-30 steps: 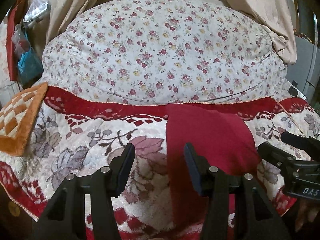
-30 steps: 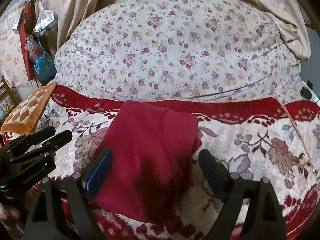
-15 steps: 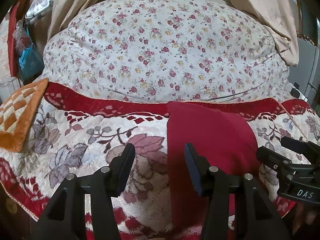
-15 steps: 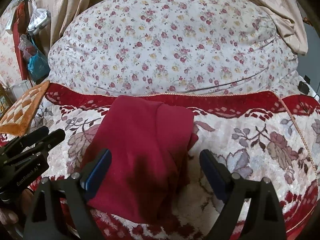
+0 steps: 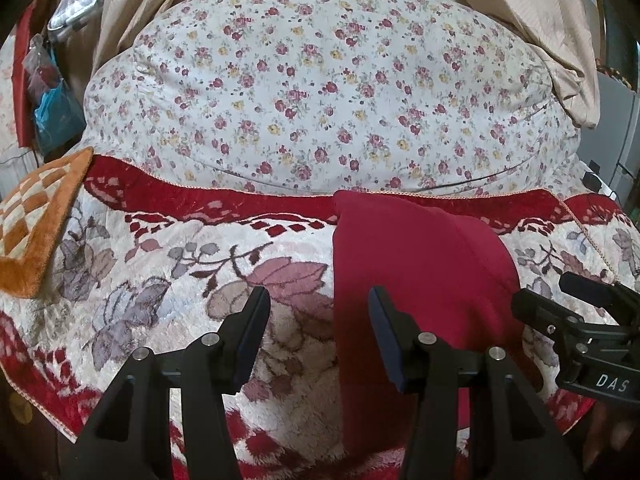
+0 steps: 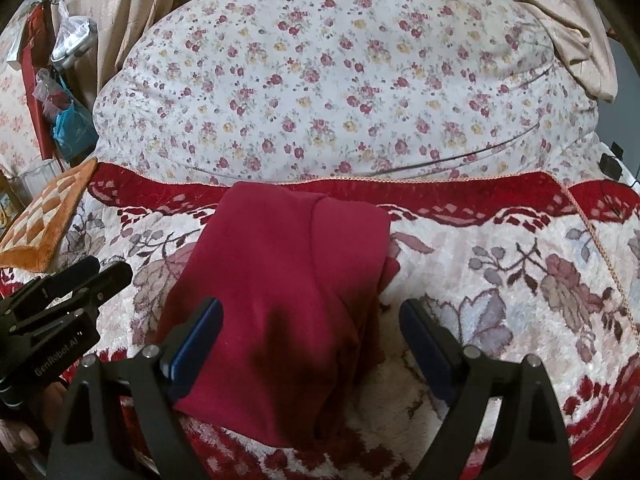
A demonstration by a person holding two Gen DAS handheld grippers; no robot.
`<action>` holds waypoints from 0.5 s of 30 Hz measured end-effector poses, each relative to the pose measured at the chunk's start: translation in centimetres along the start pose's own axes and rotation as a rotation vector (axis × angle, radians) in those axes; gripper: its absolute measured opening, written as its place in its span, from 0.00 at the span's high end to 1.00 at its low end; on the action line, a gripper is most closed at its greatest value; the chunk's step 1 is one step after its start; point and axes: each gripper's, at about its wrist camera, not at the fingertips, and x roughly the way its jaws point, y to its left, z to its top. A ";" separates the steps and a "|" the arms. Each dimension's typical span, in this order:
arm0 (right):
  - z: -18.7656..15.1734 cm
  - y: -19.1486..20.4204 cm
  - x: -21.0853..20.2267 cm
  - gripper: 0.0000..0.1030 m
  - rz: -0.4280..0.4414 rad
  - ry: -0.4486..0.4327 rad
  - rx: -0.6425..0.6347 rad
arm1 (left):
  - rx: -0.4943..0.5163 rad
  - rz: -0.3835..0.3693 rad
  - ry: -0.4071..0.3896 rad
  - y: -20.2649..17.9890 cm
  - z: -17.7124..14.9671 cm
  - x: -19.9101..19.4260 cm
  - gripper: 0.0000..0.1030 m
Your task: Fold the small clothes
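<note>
Left hand-held gripper [image 5: 318,330]: jaws apart with nothing between the pads; it hangs above the blanket, angled down, straddling the left edge of the red garment.
Right hand-held gripper [image 6: 310,340]: jaws spread wide, nothing pinched; the near part of the red garment lies in the gap below them, and whether the left pad touches the cloth cannot be told.
Red garment [image 6: 280,288]: folded into a long strip lying flat on the blanket; it runs from just under the right hand-held gripper away to the blanket's far red border. A second layer shows along its right side, with a bit of cloth sticking out beyond that edge.
Blanket [image 5: 168,264]: plush, cream with grey and pink leaves and a red border; it lies beneath both hand-held grippers.
Flowered quilt [image 5: 320,92]: bulges up beyond the blanket's far border, well ahead of both hand-held grippers.
Checked mat [image 5: 36,224]: orange and cream, far left of the left hand-held gripper, at the blanket's edge.
Curtain [image 6: 560,20]: beige, hanging over the quilt's far right corner.
Person: fingertips show at the bottom edge under each hand-held gripper.
</note>
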 end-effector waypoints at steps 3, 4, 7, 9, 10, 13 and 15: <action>0.0 -0.1 0.2 0.10 0.005 0.004 0.007 | 0.000 -0.001 0.002 0.0 0.0 0.0 0.72; 0.0 -0.1 0.2 0.10 0.007 0.004 0.009 | -0.001 -0.002 0.004 0.1 0.0 0.2 0.72; 0.0 -0.2 0.4 0.10 0.007 0.007 0.011 | -0.003 -0.004 0.010 0.1 -0.1 0.5 0.72; 0.0 -0.2 0.5 0.10 0.007 0.011 0.014 | 0.000 -0.005 0.014 0.1 -0.2 0.7 0.72; -0.1 -0.2 0.6 0.10 0.007 0.012 0.017 | 0.002 -0.005 0.014 0.0 -0.2 0.7 0.72; -0.1 -0.3 0.9 0.10 0.007 0.017 0.021 | 0.003 -0.005 0.016 -0.1 -0.2 0.8 0.72; -0.2 -0.3 1.0 0.10 0.008 0.021 0.024 | 0.004 -0.005 0.017 -0.2 -0.2 0.8 0.72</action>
